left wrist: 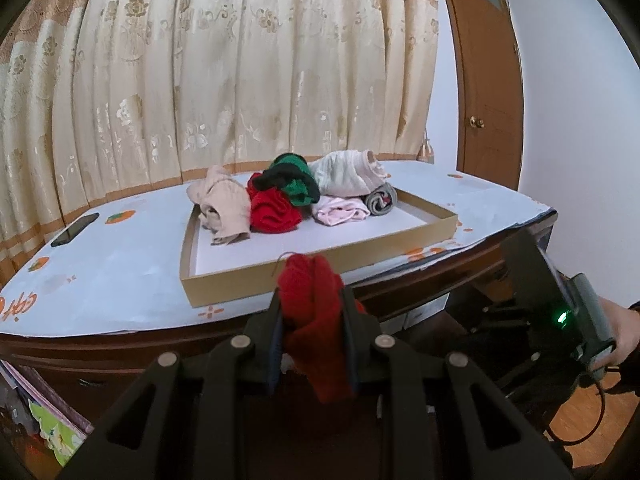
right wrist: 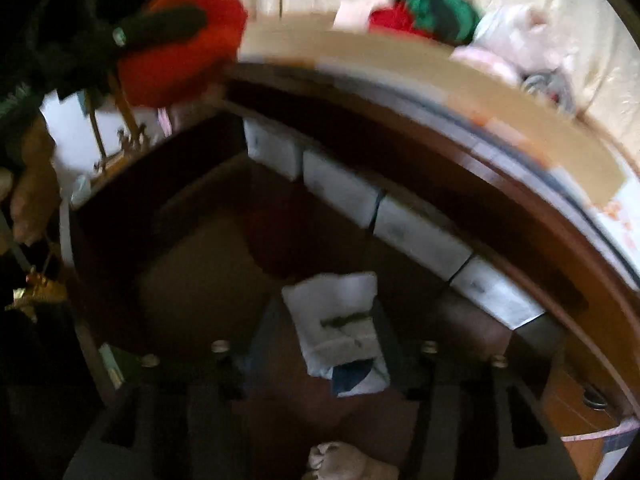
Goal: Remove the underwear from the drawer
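My left gripper (left wrist: 312, 300) is shut on a red piece of underwear (left wrist: 316, 320), held just in front of the dresser's edge; the same red bundle (right wrist: 180, 48) shows at the upper left of the right wrist view. My right gripper (right wrist: 326, 314) points down into the open dark wooden drawer (right wrist: 192, 280), jaws apart. A white folded garment (right wrist: 336, 320) lies between and below its fingers, which do not press it. A dark red item (right wrist: 276, 236) lies deeper in the drawer. The right wrist view is blurred.
A shallow cardboard tray (left wrist: 320, 276) on the dresser top holds beige, red, green, white, pink and grey underwear. A phone (left wrist: 74, 230) lies at the left. White boxes (right wrist: 340, 188) line the drawer's far side. A beige garment (right wrist: 340, 460) sits at the bottom edge.
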{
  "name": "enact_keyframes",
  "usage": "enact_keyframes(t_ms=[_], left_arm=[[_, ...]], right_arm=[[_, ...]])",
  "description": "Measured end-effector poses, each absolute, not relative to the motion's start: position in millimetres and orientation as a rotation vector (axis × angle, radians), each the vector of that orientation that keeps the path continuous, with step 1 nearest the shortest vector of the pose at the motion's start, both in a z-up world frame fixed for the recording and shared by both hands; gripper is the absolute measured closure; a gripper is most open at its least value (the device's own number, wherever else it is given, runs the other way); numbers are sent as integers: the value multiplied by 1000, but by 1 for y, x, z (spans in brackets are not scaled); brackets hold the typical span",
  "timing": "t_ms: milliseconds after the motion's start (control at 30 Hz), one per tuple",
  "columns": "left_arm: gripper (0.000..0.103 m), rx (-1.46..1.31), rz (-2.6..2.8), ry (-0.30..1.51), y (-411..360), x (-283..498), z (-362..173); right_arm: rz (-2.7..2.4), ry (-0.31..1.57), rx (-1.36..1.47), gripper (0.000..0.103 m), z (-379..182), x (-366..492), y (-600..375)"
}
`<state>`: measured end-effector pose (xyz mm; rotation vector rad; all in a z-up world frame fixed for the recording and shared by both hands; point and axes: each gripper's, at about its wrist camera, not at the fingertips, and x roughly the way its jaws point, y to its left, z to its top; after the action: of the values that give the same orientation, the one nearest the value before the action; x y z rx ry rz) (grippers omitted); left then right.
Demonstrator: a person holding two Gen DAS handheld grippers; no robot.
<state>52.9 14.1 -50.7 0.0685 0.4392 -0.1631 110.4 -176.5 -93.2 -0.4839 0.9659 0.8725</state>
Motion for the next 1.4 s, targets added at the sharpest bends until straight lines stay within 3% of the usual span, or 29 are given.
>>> enact_keyframes(t_ms=[433, 500, 567, 633, 733, 1400], left_arm=[[80, 76, -165, 473, 12, 55, -56], [80, 76, -163, 476, 12, 56, -57], [80, 77, -163, 481, 12, 57, -58], [80, 77, -161, 485, 12, 59, -59], [80, 73, -161, 488, 12, 60, -58], [80, 122, -179, 430, 0, 77, -22]], right_arm=[[844, 1208, -599, 50, -140, 132, -162], [847, 1201, -603, 56, -141, 132, -163], [856, 1208, -607, 75, -141, 131, -163], [845, 1165, -620, 86, -135, 128, -164], [863, 1117, -612, 91, -125, 122, -167], [862, 690, -417, 92, 10, 99, -208]])
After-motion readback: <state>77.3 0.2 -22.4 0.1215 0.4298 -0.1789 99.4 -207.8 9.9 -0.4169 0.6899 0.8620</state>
